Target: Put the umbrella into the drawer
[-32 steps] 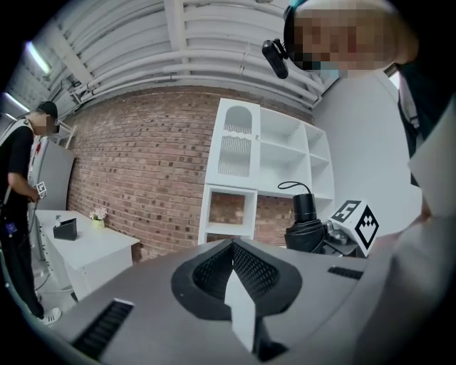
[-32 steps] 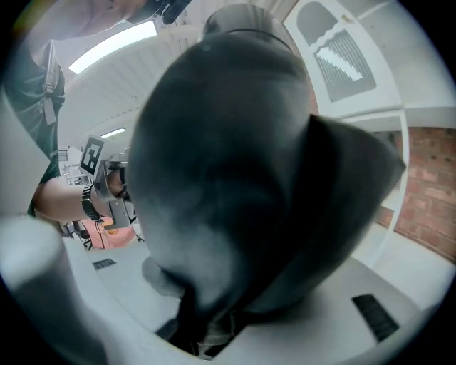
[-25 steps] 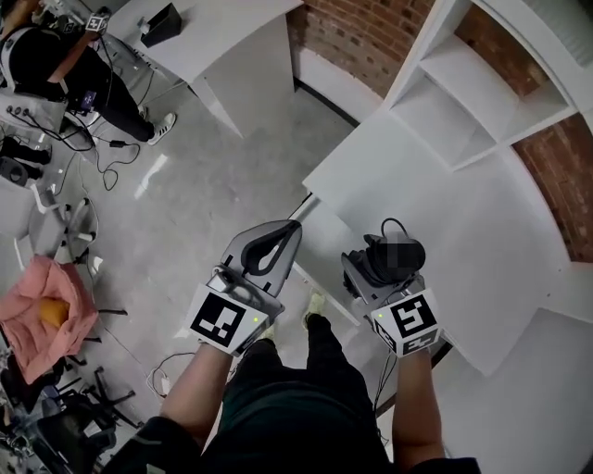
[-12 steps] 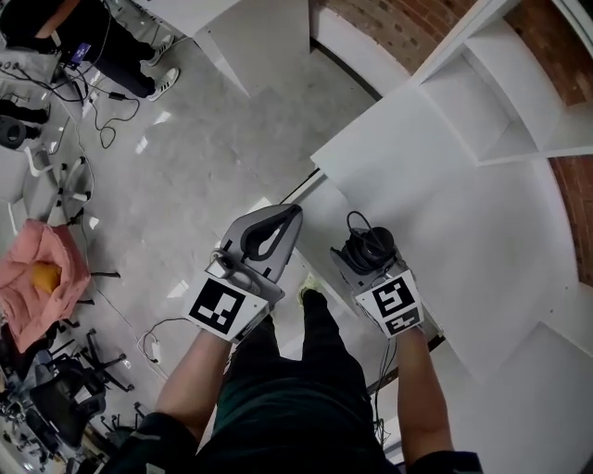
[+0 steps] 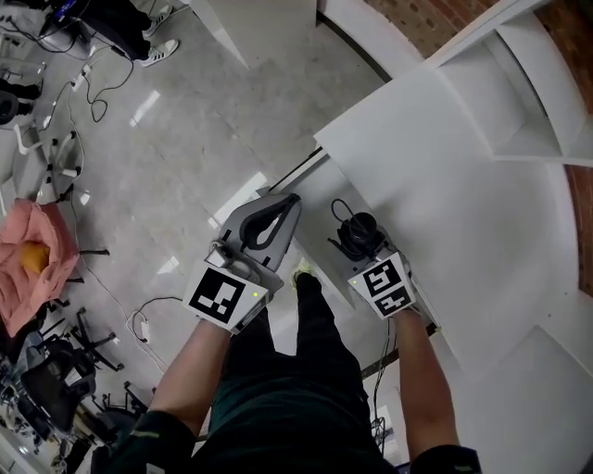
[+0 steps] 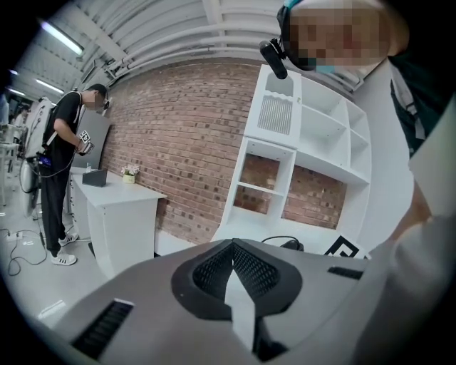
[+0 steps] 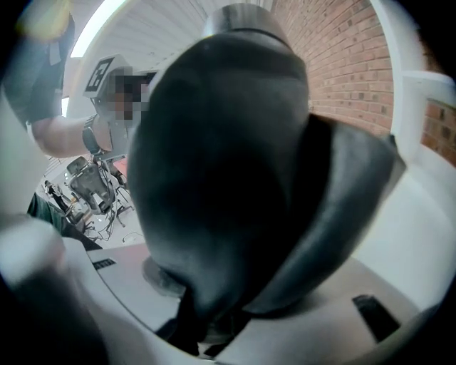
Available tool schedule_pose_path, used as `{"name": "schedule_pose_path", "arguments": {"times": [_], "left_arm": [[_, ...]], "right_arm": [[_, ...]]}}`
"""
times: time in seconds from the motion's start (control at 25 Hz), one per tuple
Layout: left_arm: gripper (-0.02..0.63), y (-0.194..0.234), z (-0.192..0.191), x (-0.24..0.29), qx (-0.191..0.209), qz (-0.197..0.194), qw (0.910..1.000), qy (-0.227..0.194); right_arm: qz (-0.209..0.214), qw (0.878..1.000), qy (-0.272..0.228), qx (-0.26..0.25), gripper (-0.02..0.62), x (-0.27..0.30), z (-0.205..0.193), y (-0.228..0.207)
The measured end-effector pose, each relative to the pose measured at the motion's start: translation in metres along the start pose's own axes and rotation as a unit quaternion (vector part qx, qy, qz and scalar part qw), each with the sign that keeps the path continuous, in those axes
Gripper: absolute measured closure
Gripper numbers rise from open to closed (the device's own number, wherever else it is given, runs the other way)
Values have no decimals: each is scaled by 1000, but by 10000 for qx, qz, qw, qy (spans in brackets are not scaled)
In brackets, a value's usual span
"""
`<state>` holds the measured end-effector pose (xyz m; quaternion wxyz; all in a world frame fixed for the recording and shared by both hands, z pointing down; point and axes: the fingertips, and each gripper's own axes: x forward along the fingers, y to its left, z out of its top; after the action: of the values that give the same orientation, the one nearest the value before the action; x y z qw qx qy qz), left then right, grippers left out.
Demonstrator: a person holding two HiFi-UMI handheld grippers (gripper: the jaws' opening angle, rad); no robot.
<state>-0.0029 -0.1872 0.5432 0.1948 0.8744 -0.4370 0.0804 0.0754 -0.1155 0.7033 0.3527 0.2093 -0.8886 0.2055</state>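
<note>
Carrying step in hand: right gripper (image 5: 358, 243) is clamped on the black folded umbrella (image 5: 359, 225), just over the white cabinet (image 5: 463, 185) front edge. Left gripper (image 5: 293, 202), beside that edge, has jaws together and empty. No open drawer shows; opening one is judged next.

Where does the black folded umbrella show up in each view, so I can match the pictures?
Head view: black folded umbrella, just right of centre, ahead of the right hand.
Left gripper view: only its top end shows, low and right of centre.
Right gripper view: it fills the middle of the picture.
Shared landmark: red brick wall.
</note>
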Motion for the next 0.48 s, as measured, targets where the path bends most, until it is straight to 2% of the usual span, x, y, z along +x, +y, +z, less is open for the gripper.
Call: {"name": "schedule_pose_path", "arguments": {"times": [0.48], "left_arm": [[600, 16, -15, -6, -166, 182, 9997, 43]], "right_arm": [[453, 9941, 981, 61, 411, 60, -62, 5]]}}
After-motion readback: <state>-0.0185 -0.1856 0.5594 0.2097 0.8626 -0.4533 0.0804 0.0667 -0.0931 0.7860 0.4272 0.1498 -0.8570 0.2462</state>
